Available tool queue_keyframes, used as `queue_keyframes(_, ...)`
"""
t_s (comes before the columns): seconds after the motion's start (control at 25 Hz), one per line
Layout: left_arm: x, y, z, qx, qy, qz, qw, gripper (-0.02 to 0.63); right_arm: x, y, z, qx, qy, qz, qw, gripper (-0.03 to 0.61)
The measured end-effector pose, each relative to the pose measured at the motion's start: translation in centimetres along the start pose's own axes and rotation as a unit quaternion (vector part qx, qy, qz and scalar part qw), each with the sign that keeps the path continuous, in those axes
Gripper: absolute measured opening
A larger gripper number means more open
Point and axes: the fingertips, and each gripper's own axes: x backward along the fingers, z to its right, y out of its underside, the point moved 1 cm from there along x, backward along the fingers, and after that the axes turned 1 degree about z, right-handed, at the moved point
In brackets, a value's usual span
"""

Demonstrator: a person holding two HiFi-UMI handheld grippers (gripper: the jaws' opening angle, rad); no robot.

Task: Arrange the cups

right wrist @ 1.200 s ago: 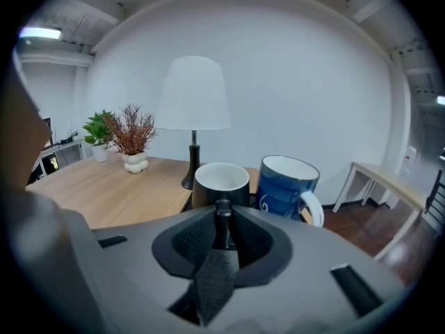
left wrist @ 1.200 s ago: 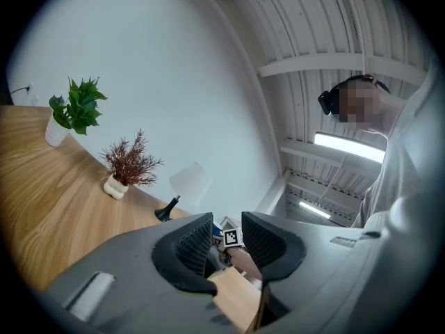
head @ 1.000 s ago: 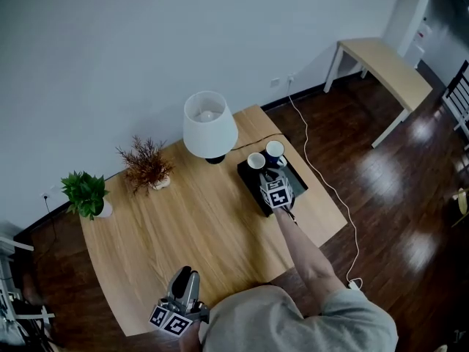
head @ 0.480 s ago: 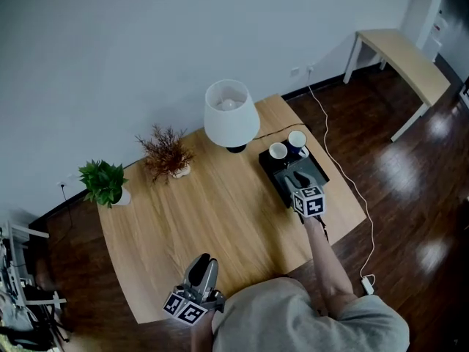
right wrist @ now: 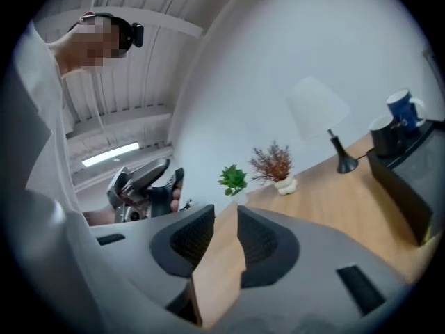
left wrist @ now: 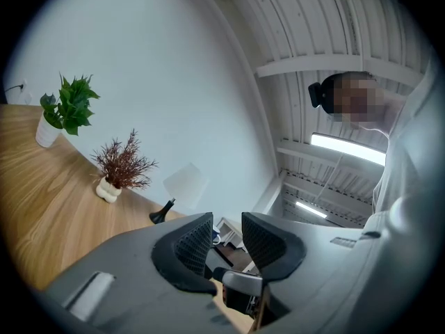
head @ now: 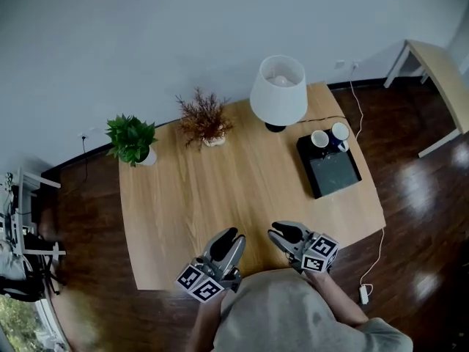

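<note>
A white cup (head: 320, 138) and a blue cup (head: 339, 132) stand side by side at the far end of a black tray (head: 335, 176) on the right of the wooden table (head: 220, 189). The right gripper view shows the blue cup (right wrist: 403, 110) and the tray (right wrist: 410, 183) far off to its right. My left gripper (head: 229, 239) and right gripper (head: 281, 233) hover over the table's front edge, close to my body and far from the cups. Each gripper's jaws stand a little apart with nothing between them, as seen in the left gripper (left wrist: 227, 221) and right gripper (right wrist: 226, 211) views.
A white-shaded lamp (head: 278, 90) stands behind the tray, its cord running off the table's right side. A dried brown plant (head: 203, 119) and a green potted plant (head: 132, 139) sit along the far edge. A second table (head: 440, 72) stands far right on the dark floor.
My right gripper has drawn back from the tray to the table's front edge beside the left gripper. The head view has swung, so the table sits further right.
</note>
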Motion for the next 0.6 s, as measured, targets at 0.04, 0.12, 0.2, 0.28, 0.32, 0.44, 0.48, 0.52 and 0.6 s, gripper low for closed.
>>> queue_keyframes(0.04, 0.1, 0.1, 0.1, 0.0, 0.001, -0.001, 1.0, 0.123, -0.6, 0.5, -1.2, -0.001, -0.013, -0.003, 1.0, 0.103)
queue_keyframes(0.12, 0.1, 0.4, 0.2, 0.001, 0.003, -0.004, 1.0, 0.123, -1.5, 1.2, -2.6, 0.004, -0.033, -0.015, 0.999, 0.103)
queue_keyframes(0.2, 0.3, 0.5, 0.1, 0.002, 0.004, -0.007, 1.0, 0.124, -2.1, 1.1, -2.7, 0.012, -0.04, -0.023, 0.999, 0.103)
queue_keyframes(0.28, 0.6, 0.6, 0.0, 0.001, 0.004, -0.008, 1.0, 0.124, -2.1, 0.2, -2.0, 0.022, -0.036, -0.018, 0.999, 0.103)
queue_keyframes(0.32, 0.7, 0.5, -0.1, 0.001, 0.004, -0.007, 1.0, 0.124, -2.0, -0.5, -1.5, 0.029, -0.032, -0.013, 0.999, 0.103)
queue_keyframes(0.44, 0.7, 0.2, -0.1, -0.001, 0.003, -0.005, 1.0, 0.124, -1.3, -2.6, -0.3, 0.046, -0.017, 0.004, 0.999, 0.103)
queue_keyframes(0.48, 0.8, 0.2, -0.1, -0.003, 0.003, -0.005, 1.0, 0.124, -1.1, -3.1, 0.0, 0.048, -0.013, 0.008, 0.999, 0.103)
queue_keyframes(0.52, 0.8, 0.2, -0.2, -0.005, 0.001, -0.005, 1.0, 0.124, -0.9, -3.4, 0.2, 0.05, -0.01, 0.012, 0.999, 0.103)
queue_keyframes(0.6, 0.8, 0.2, -0.2, -0.01, 0.0, -0.01, 0.9999, 0.124, -0.7, -3.6, 0.1, 0.05, -0.009, 0.016, 0.999, 0.103)
